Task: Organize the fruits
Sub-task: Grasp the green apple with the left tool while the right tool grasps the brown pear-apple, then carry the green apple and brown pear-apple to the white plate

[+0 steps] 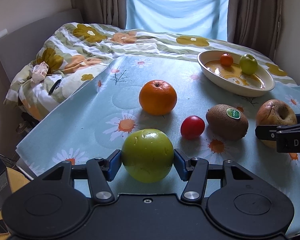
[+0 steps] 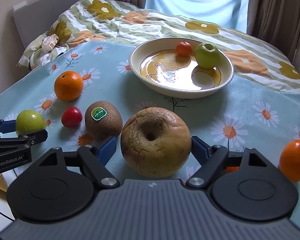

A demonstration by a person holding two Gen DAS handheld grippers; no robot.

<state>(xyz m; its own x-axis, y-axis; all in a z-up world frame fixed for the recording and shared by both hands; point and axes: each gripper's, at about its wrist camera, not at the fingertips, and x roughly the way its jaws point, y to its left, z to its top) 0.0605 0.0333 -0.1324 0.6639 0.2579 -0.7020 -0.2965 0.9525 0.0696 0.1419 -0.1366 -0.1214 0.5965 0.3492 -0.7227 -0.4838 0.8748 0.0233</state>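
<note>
Right wrist only: orange fruit (image 2: pixel 295 160) at edge

Soft window (image 1: pixel 176 2) backlight, glare in bowl (image 2: pixel 181 74), fisheye-bent edges, sharp focus

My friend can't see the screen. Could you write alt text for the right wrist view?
A claw straddles a cracked brownish apple on a daisy-print cloth. Beyond it a cream bowl holds a small orange and a green apple.

Green apple (image 1: pixel 147 156), orange (image 1: pixel 158 97), red tomato (image 1: pixel 192 127), brown kiwi (image 1: pixel 227 122); daisy-patterned pale blue cloth (image 1: pixel 102 116); cream bowl (image 2: pixel 228 76).
</note>
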